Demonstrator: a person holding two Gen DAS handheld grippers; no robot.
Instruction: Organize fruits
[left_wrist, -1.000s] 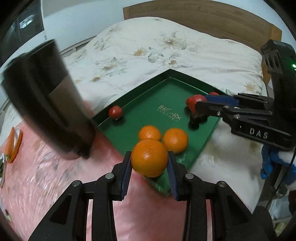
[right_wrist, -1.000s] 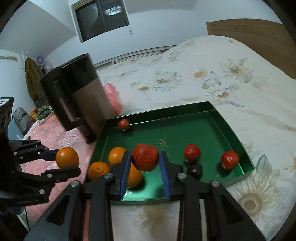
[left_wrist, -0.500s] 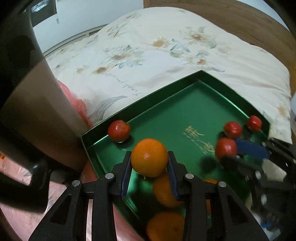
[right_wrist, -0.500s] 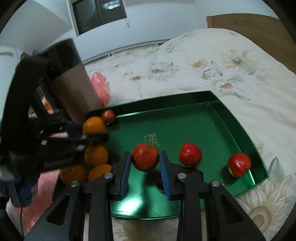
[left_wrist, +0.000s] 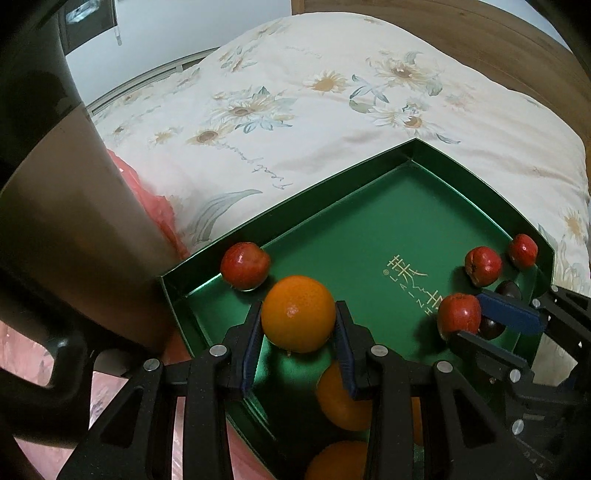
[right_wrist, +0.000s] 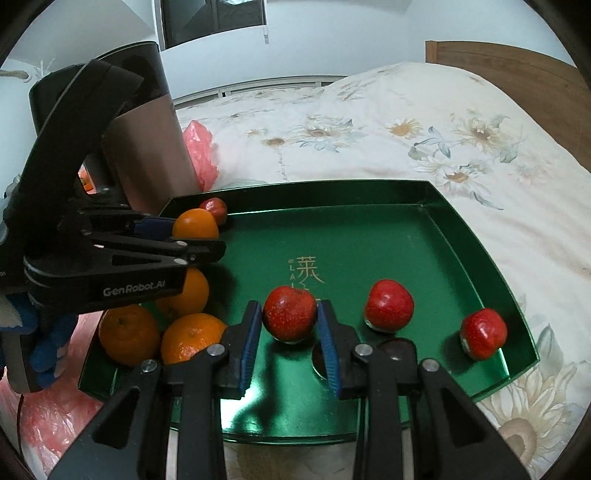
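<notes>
A green tray (left_wrist: 369, 173) (right_wrist: 480, 236) lies on the bed. My left gripper (left_wrist: 298, 321) is shut on an orange (left_wrist: 298, 314) and holds it above the tray's left end, near a red fruit (left_wrist: 244, 265) in the corner. It also shows in the right wrist view (right_wrist: 192, 230). Three more oranges (right_wrist: 129, 332) lie at that end. My right gripper (right_wrist: 290, 321) is shut on a red fruit (right_wrist: 290, 313) above the tray's near side. Two red fruits (right_wrist: 388, 304) (right_wrist: 483, 332) and dark fruits (right_wrist: 397, 349) lie to its right.
A tall black and brown canister (left_wrist: 55, 206) (right_wrist: 147, 147) stands just left of the tray. Pink plastic (right_wrist: 199, 151) lies by it. The floral duvet (left_wrist: 314, 92) surrounds the tray, with a wooden headboard (right_wrist: 517, 70) behind.
My left gripper has carried the orange forward from outside the tray to above its left end. My right gripper with the red fruit has shifted slightly forward and lower over the tray.
</notes>
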